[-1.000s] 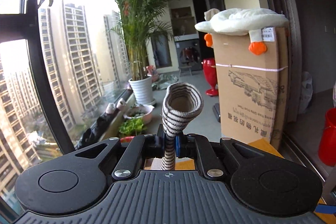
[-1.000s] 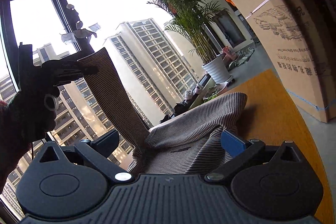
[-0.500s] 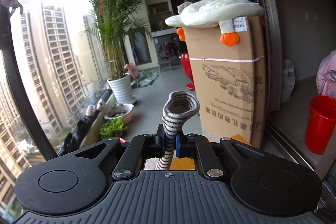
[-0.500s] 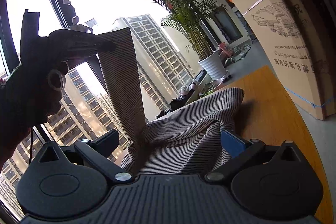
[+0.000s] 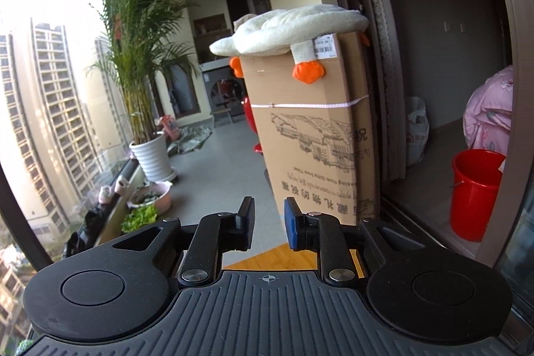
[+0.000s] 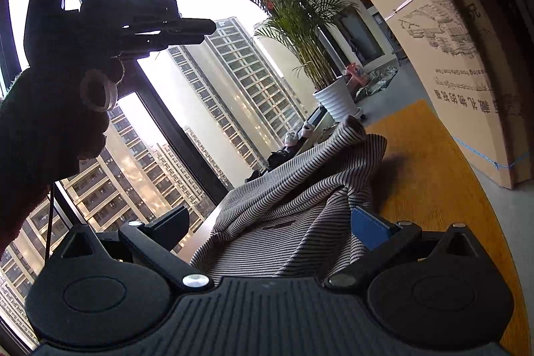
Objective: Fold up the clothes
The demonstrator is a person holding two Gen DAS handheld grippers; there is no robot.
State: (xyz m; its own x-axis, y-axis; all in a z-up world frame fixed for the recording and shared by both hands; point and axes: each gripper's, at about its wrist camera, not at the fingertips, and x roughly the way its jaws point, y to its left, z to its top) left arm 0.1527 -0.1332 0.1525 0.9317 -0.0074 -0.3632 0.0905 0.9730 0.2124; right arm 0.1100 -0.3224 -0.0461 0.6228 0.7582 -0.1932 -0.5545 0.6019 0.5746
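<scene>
The left claw [image 5: 268,227] is opening with nothing between its jaws, the right claw [image 6: 270,231] stands wide around the striped top [image 6: 293,206] bunched on the table [image 6: 434,175], so folding seems barely begun.

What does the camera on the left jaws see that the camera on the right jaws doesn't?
Only the left wrist view shows the red bucket and the pink bundle in the doorway, plus the left gripper up close: its jaws are opening, with nothing between them.

Only the right wrist view shows the striped garment lying on the wooden table, between the right gripper's open jaws, and the person's hand holding the other gripper.

Both show the cardboard box, the plush duck on it, and the potted palm.
</scene>
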